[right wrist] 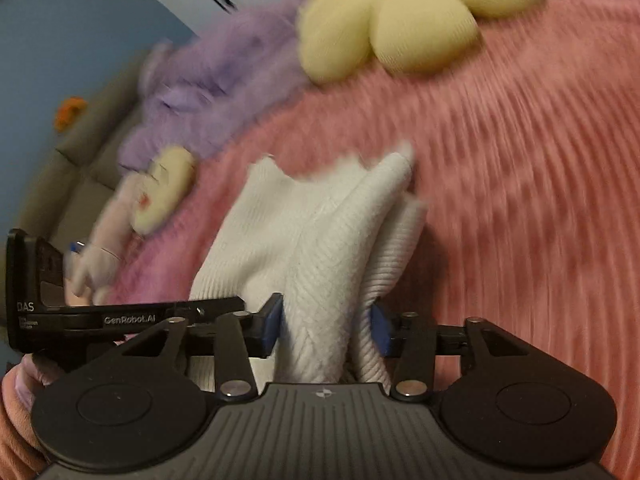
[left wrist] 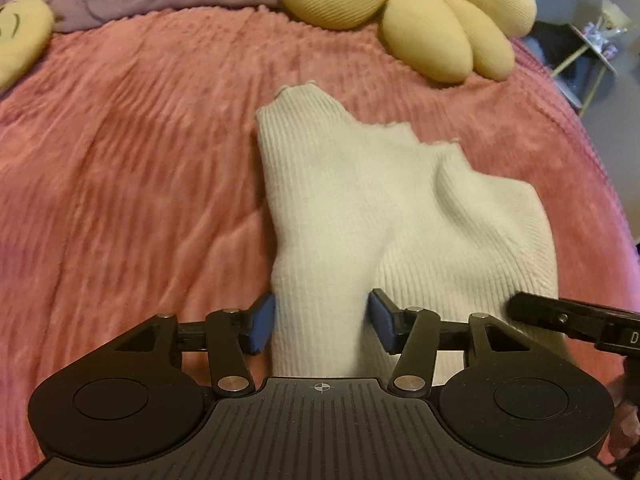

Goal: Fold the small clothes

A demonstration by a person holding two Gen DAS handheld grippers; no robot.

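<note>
Left tongs [left wrist: 322,322] and right tongs [right wrist: 326,324] clamped on near edge of white ribbed garment [left wrist: 360,184], mid-bed on pink blanket [left wrist: 120,160]. Soft, light, stretchy; grip hem corners.

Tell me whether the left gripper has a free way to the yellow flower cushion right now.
Probably not as things stand: the left gripper is shut on the white knit garment, which lies between it and the yellow flower cushion farther up the pink blanket. It would have to let go first.
</note>
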